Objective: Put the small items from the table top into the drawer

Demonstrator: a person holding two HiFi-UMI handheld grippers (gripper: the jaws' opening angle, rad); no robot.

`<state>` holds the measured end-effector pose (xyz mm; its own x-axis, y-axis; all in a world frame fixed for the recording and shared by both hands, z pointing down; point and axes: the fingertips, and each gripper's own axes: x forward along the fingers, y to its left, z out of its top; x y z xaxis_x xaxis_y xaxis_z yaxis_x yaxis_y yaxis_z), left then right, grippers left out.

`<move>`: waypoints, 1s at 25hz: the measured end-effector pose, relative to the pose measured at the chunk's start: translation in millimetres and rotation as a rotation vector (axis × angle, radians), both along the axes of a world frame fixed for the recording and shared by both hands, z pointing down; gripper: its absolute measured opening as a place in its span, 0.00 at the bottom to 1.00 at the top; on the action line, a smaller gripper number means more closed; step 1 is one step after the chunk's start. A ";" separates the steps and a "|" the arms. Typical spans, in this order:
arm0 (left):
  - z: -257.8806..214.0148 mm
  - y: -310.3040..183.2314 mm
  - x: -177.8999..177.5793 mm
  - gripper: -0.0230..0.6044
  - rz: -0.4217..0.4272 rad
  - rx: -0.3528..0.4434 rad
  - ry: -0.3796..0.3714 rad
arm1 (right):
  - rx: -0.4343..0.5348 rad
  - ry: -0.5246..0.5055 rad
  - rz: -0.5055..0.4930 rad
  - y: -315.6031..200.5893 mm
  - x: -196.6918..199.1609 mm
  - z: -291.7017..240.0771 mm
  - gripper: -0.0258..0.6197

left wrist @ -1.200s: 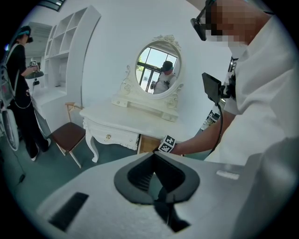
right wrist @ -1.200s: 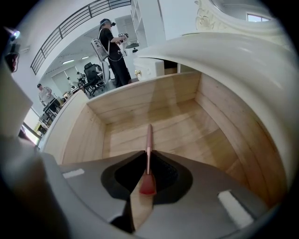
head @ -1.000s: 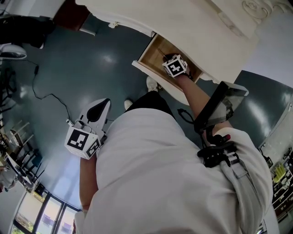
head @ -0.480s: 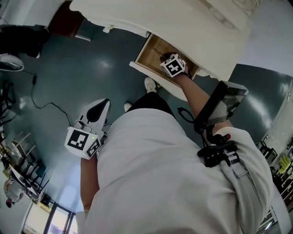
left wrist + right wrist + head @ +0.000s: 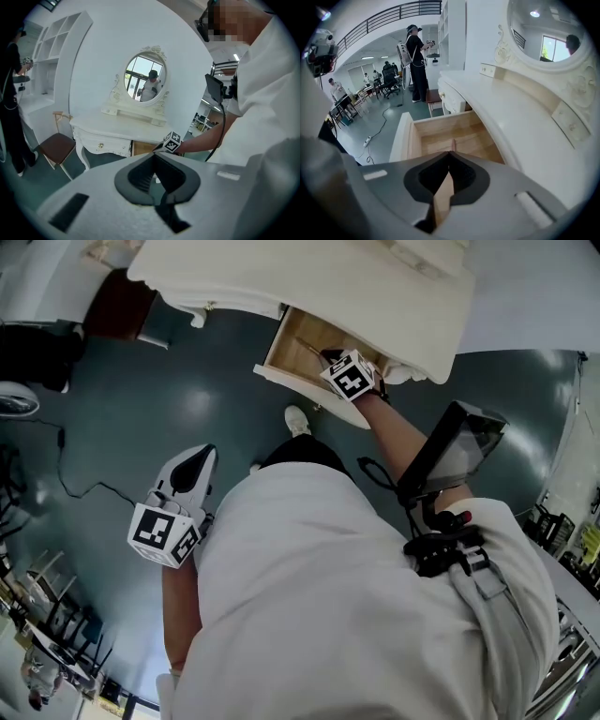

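Observation:
The white dressing table has its wooden drawer pulled out. My right gripper reaches over the drawer's inside, shut on a thin wooden stick. In the right gripper view the jaws meet on the stick, whose tip pokes out over the bare drawer floor. My left gripper hangs low by the person's left side above the dark floor. Its jaws are shut with nothing in them. The table top shows no small items where I can see it.
An oval mirror stands on the table. A chair with a brown seat is left of it. A cable trails across the floor. A screen device is strapped to the person's right arm. People stand far back.
The head view has swung, so table and drawer sit further left in it. My right gripper stays in the drawer with the stick. The left gripper hangs as before.

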<state>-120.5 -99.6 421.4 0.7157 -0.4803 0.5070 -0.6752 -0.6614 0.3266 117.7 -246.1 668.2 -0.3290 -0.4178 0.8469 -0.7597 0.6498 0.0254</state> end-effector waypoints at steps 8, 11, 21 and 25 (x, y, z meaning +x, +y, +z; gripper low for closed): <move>6.2 26.3 -21.5 0.04 0.022 0.020 0.042 | 0.061 0.004 0.017 28.0 -11.1 -38.8 0.04; 5.3 44.3 -35.4 0.04 0.040 0.029 0.055 | 0.082 0.015 0.004 49.5 -28.5 -57.7 0.04; 7.2 98.8 -62.4 0.04 0.100 0.054 0.080 | 0.135 -0.015 -0.057 120.3 -91.4 -112.4 0.04; 8.7 121.4 -66.1 0.04 0.120 0.056 0.085 | 0.140 -0.037 -0.083 156.6 -112.5 -124.7 0.04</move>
